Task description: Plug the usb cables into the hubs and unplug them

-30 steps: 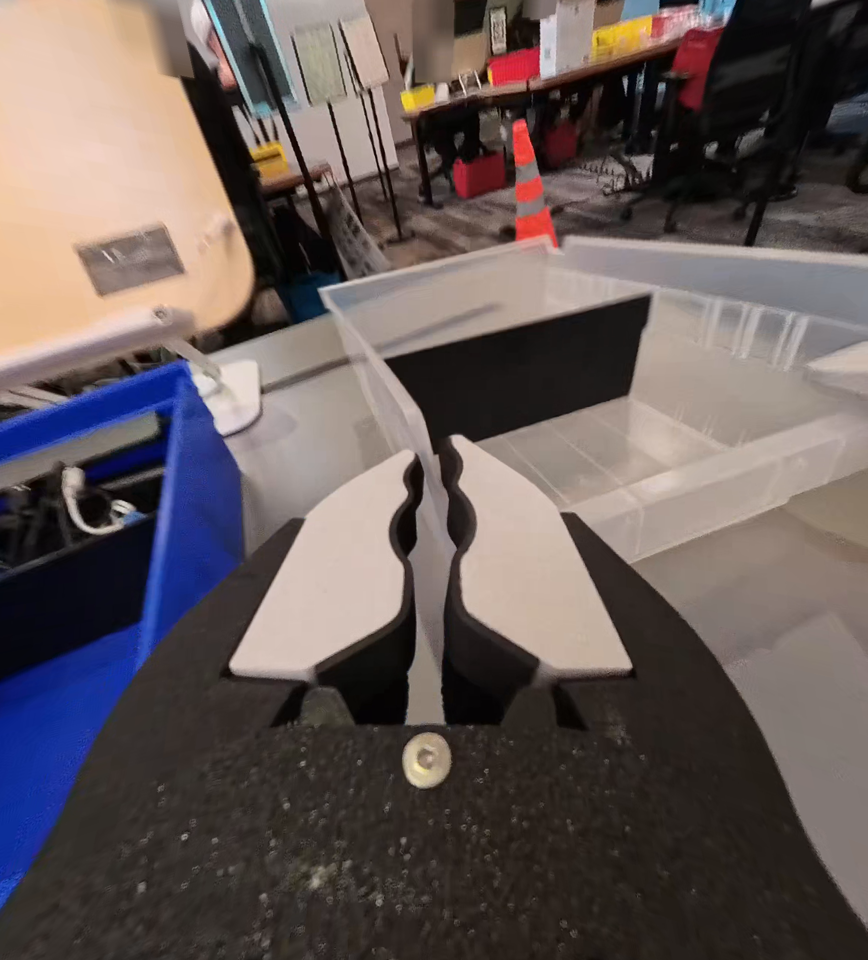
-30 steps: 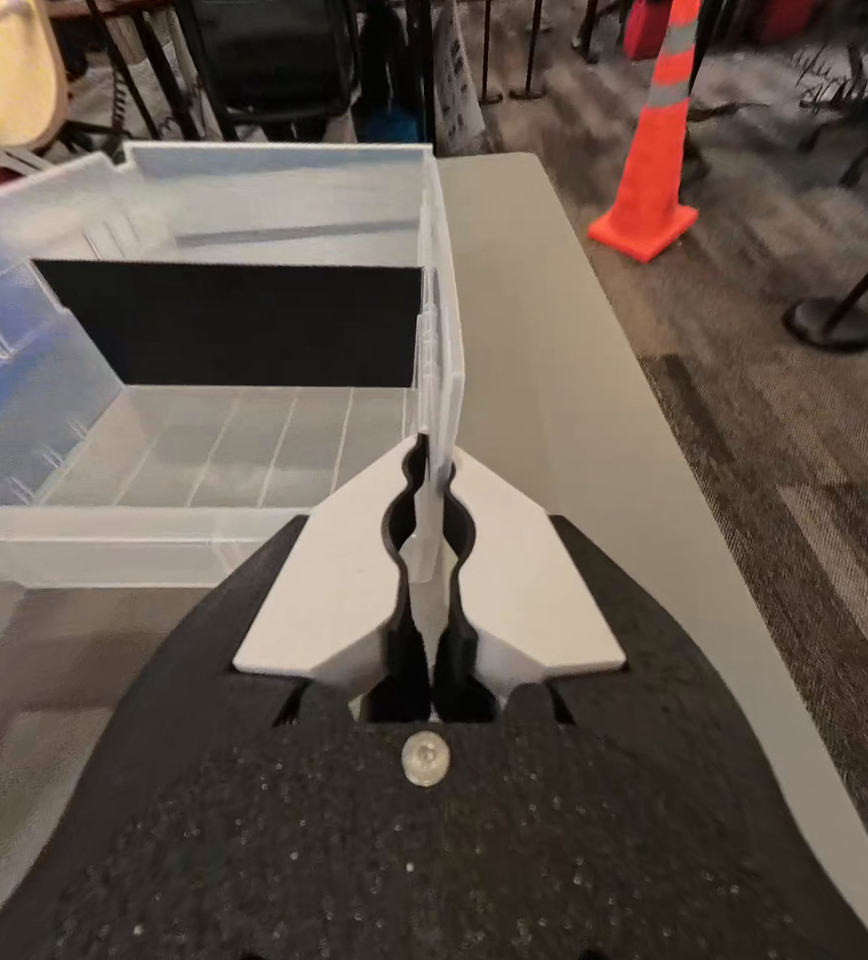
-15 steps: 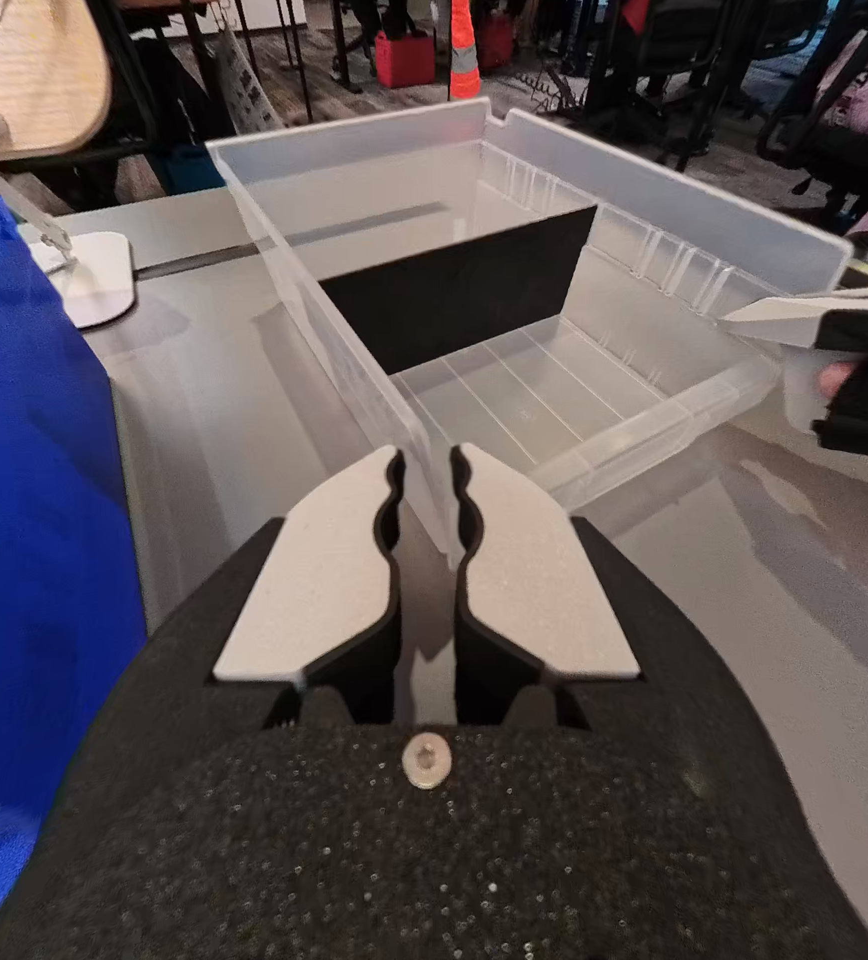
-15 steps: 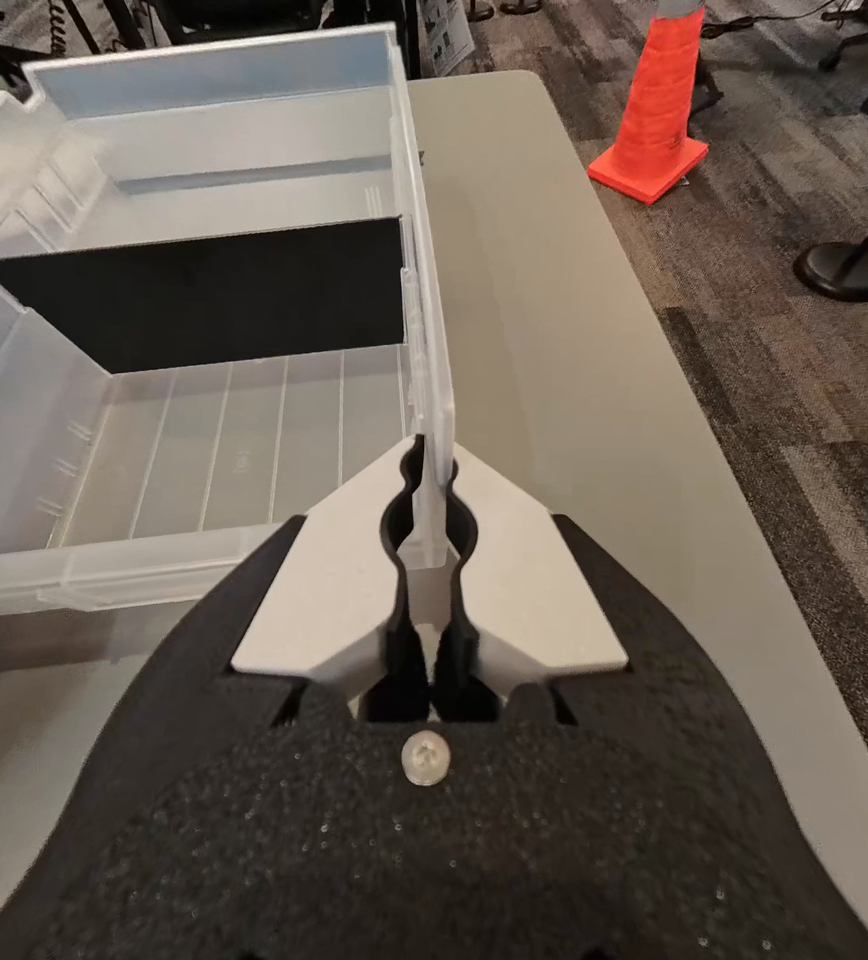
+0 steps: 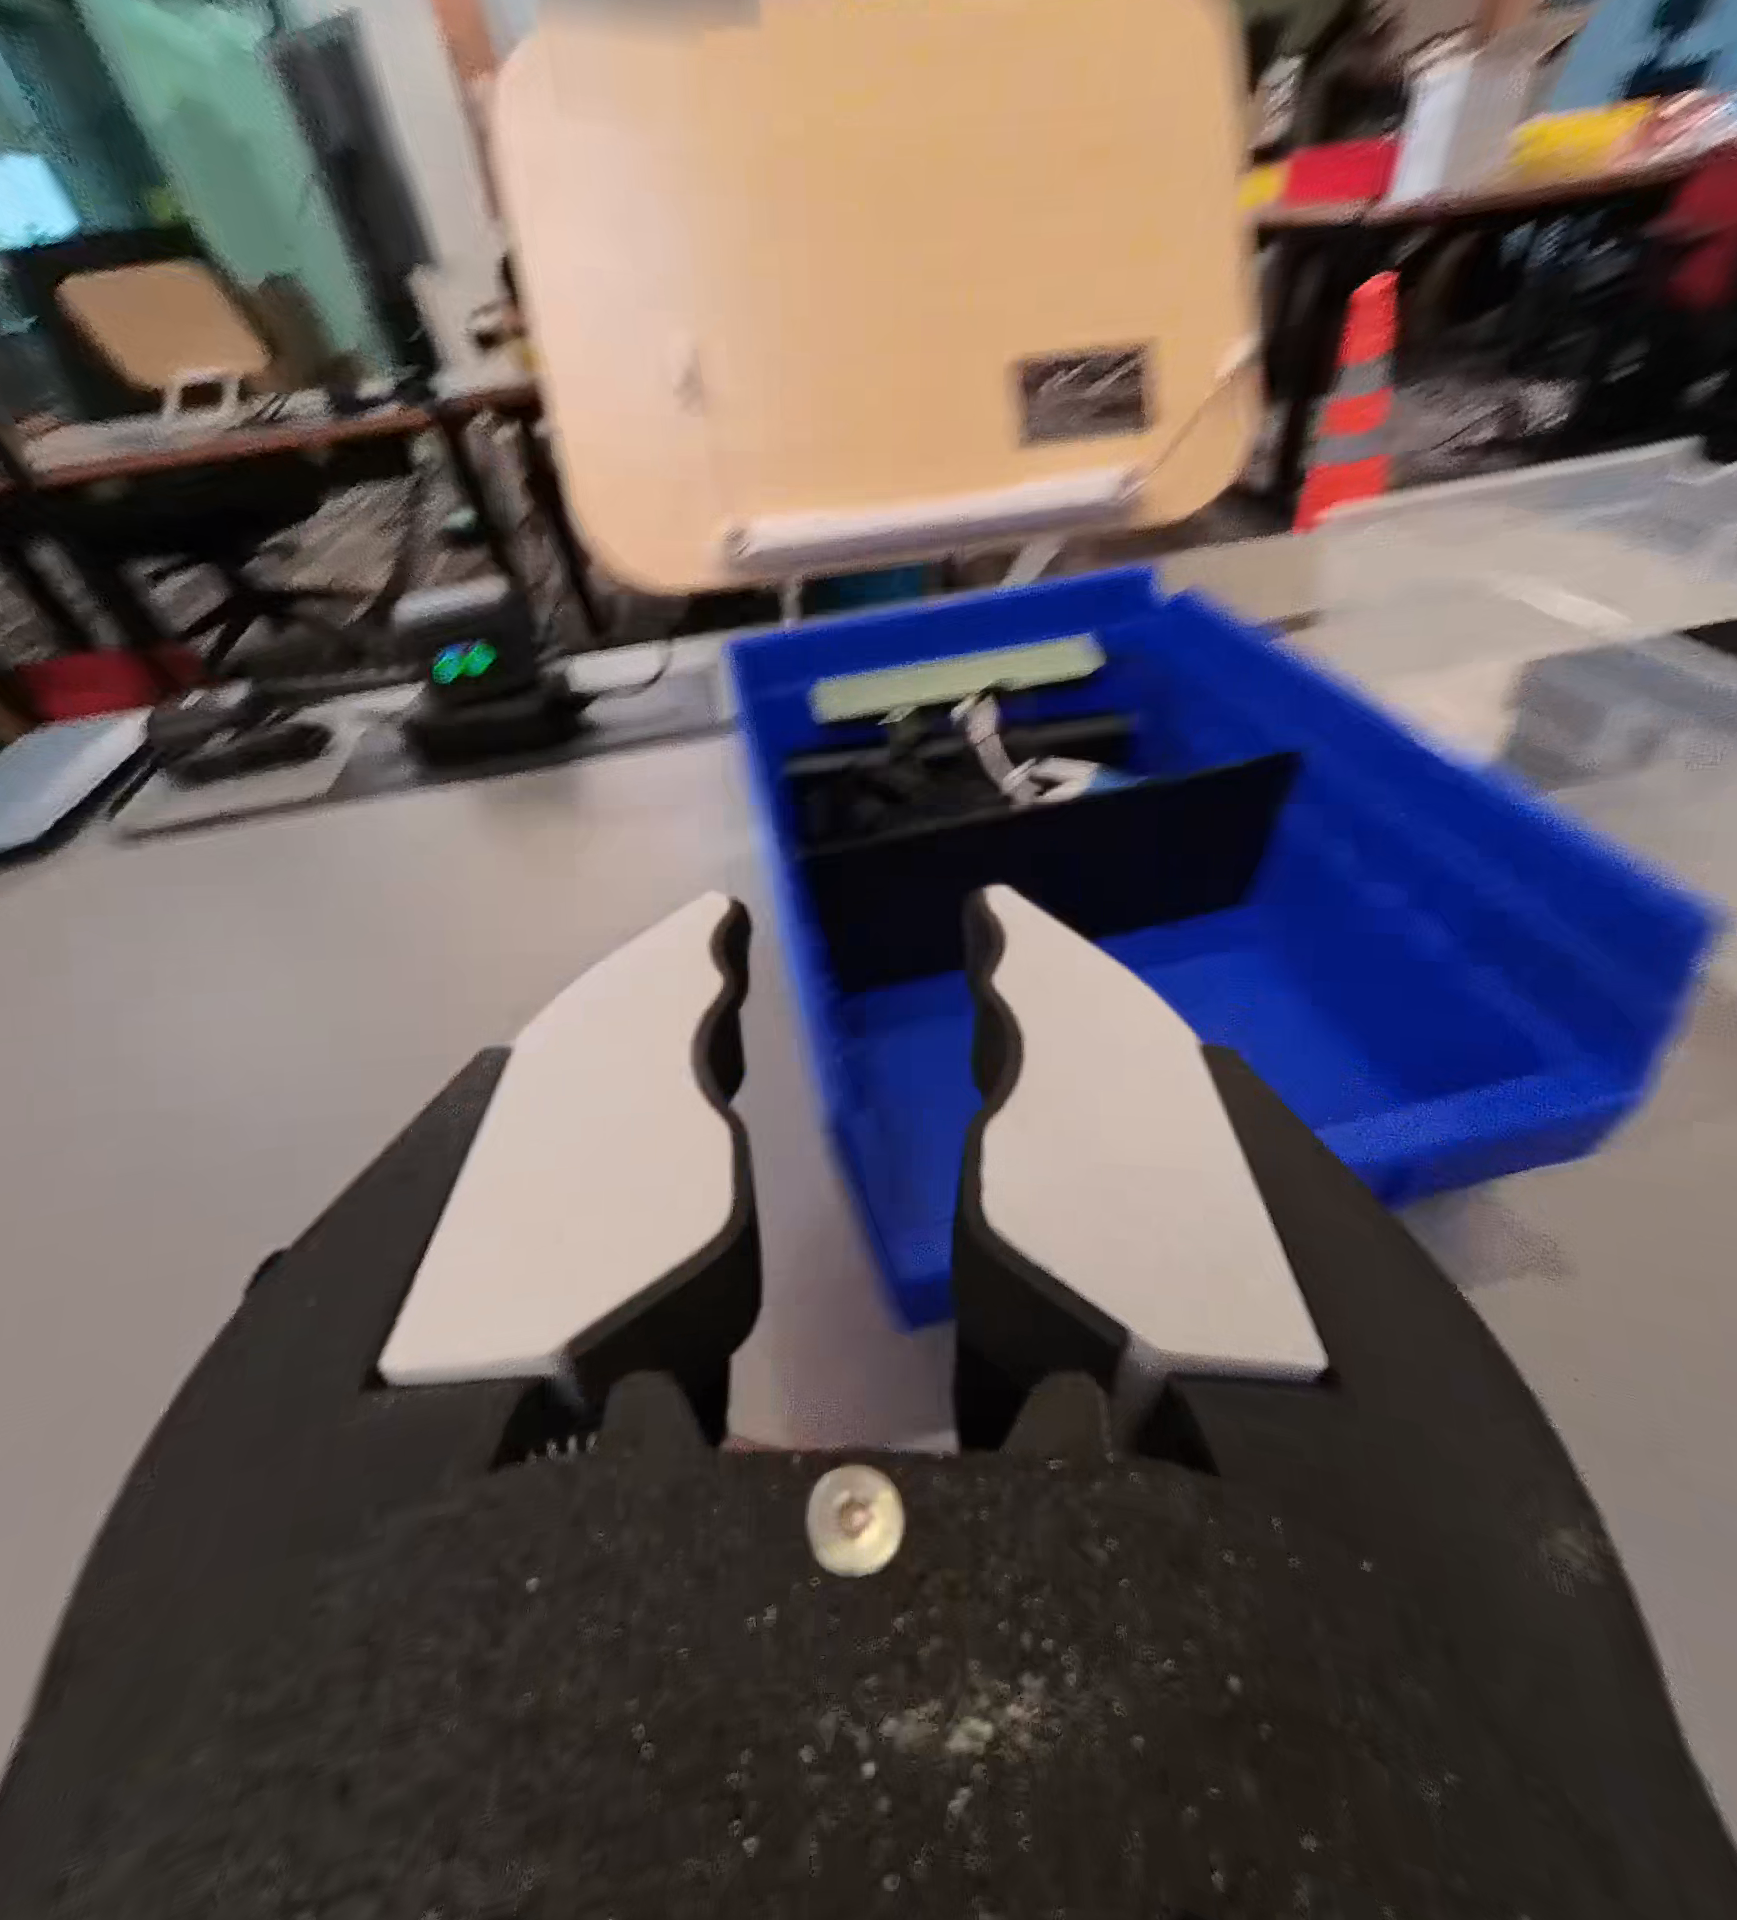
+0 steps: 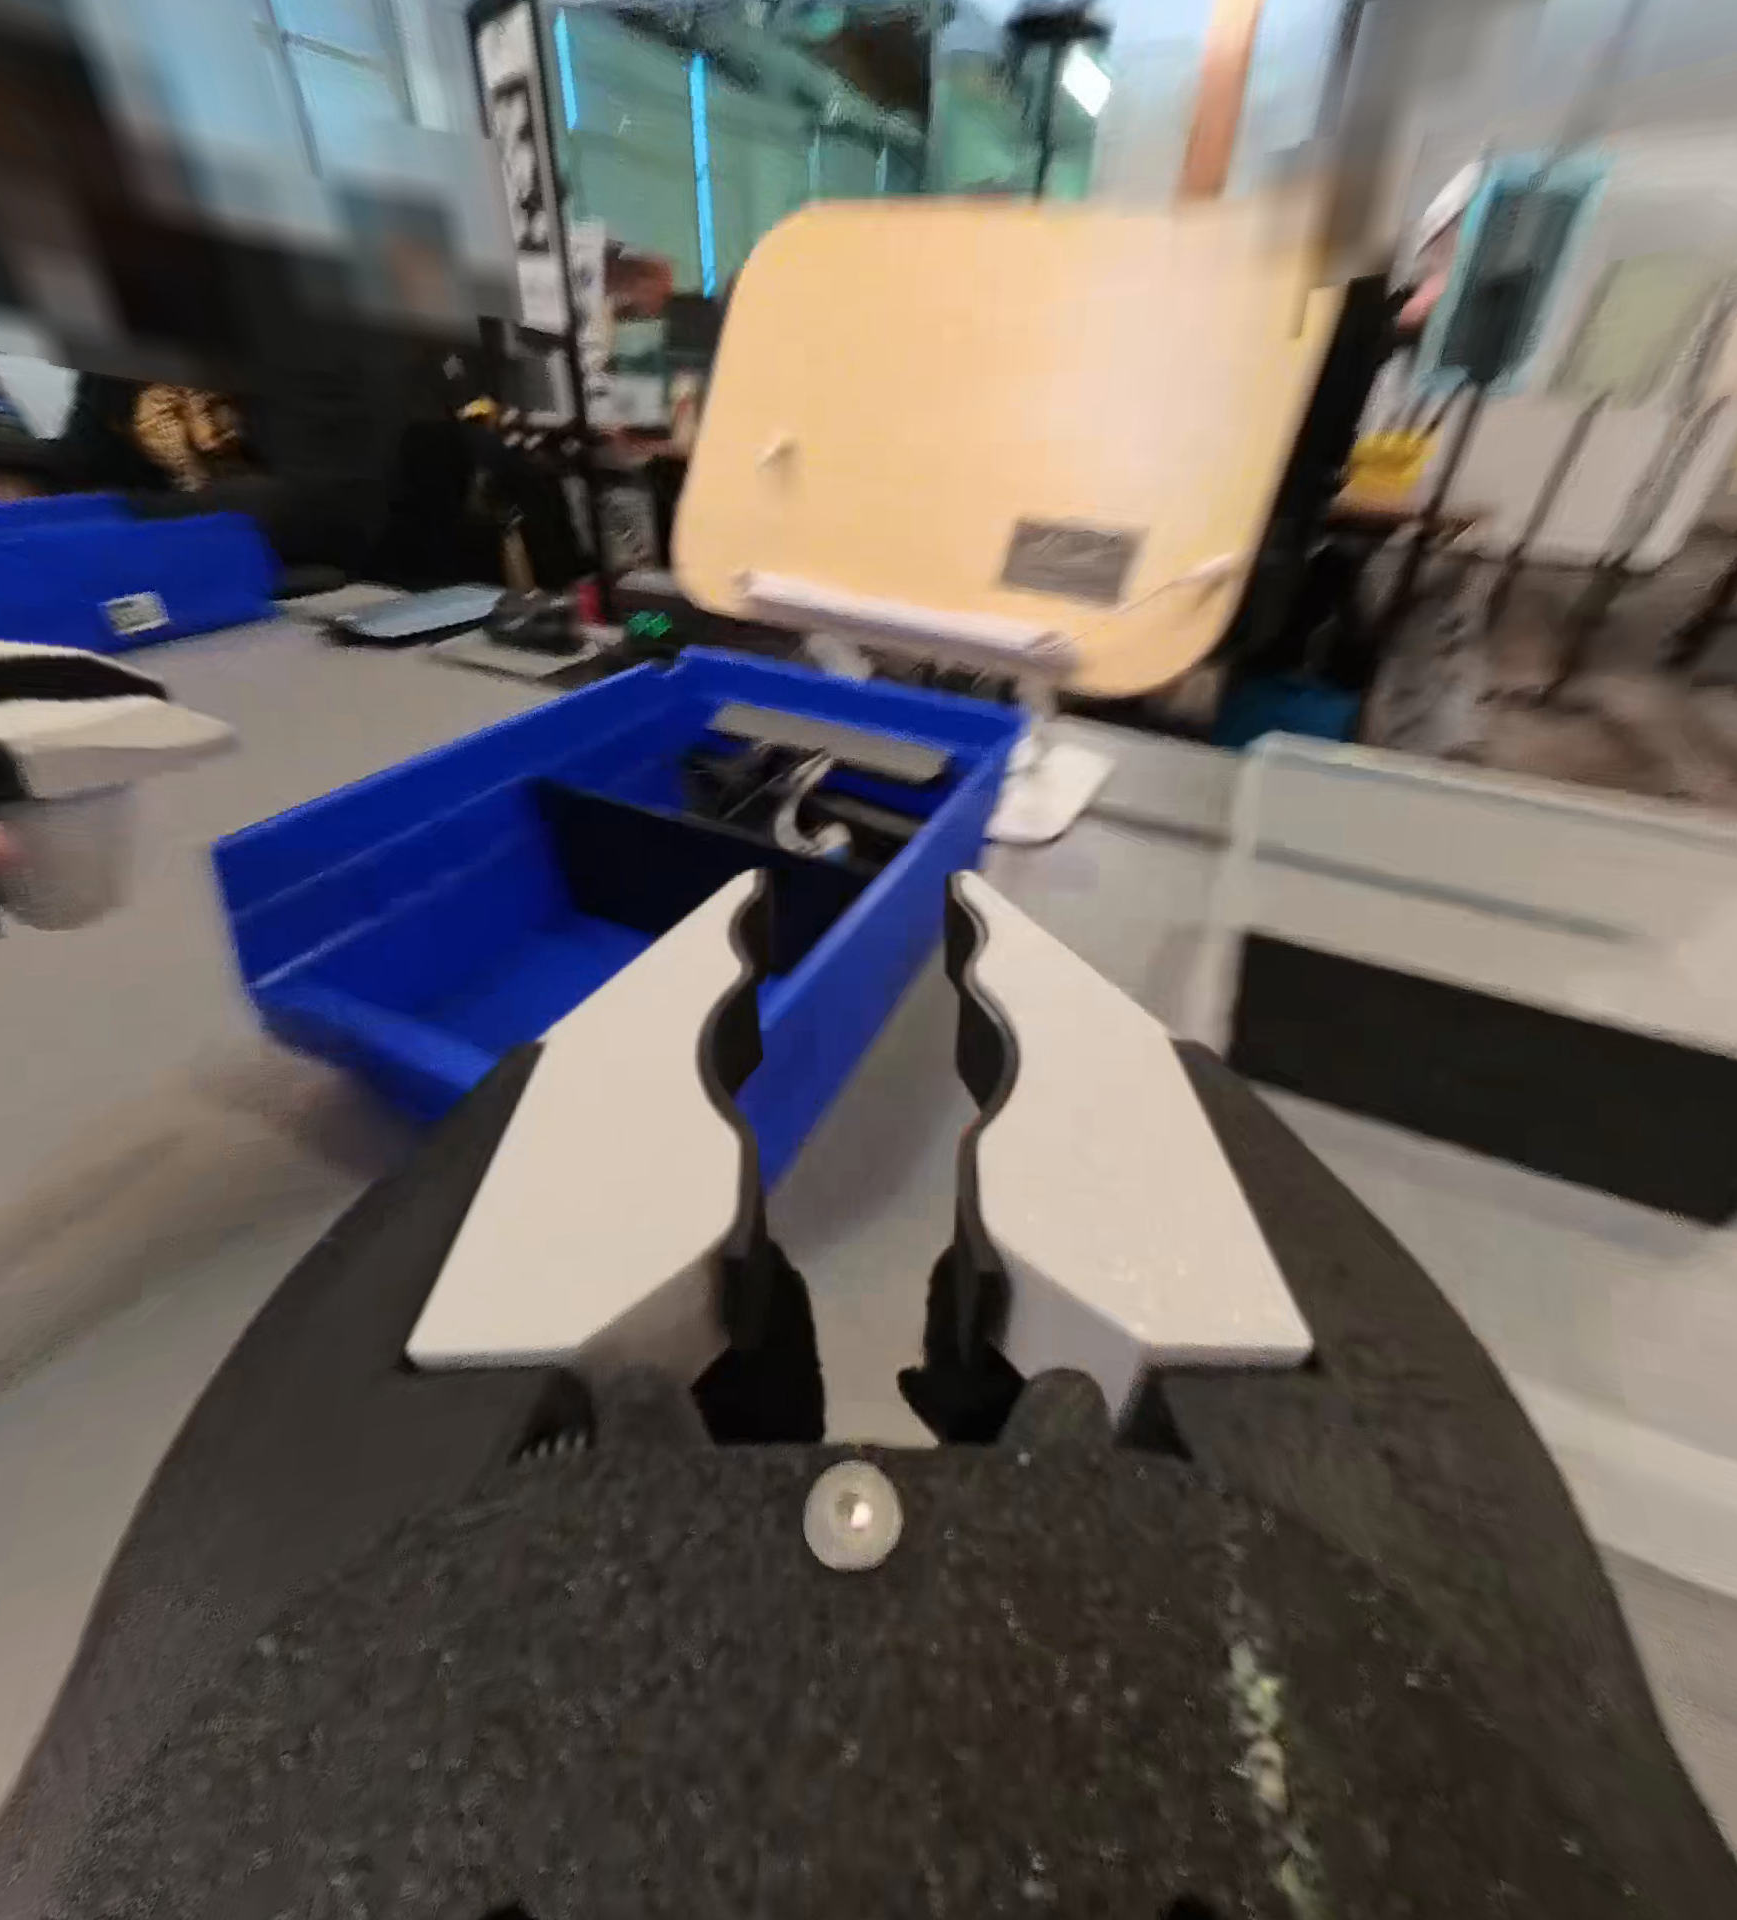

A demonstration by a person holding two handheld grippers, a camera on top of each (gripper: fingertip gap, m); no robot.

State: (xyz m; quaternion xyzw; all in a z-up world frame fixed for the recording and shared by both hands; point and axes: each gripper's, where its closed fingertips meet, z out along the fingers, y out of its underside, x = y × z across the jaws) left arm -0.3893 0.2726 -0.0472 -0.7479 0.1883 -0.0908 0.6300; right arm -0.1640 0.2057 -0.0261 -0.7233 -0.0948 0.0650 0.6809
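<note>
A blue bin (image 5: 1363, 997) stands on the grey table, also in the right wrist view (image 6: 407, 935). A black divider (image 5: 1051, 862) splits it. Behind the divider lie a grey hub bar (image 5: 957, 675) and tangled black and white cables (image 5: 1009, 764); both show in the right wrist view, hub (image 6: 833, 743), cables (image 6: 802, 810). My left gripper (image 5: 853, 925) is open and empty, just before the bin's near left wall. My right gripper (image 6: 856, 899) is open and empty, near the bin's right wall. The left gripper also shows at the far left (image 6: 64, 727).
A clear plastic bin (image 6: 1518, 935) with a black divider stands to the right of the blue bin. A tan chair back (image 5: 874, 270) rises behind the table. A second blue bin (image 6: 85, 566) sits far left. An orange cone (image 5: 1352, 405) stands on the floor. The left tips stand about 25 cm off the grey hub bar (image 5: 957, 675).
Both grippers have let go of the clear bin's walls, opened, and swung left to face the blue bin. The views are blurred by the motion.
</note>
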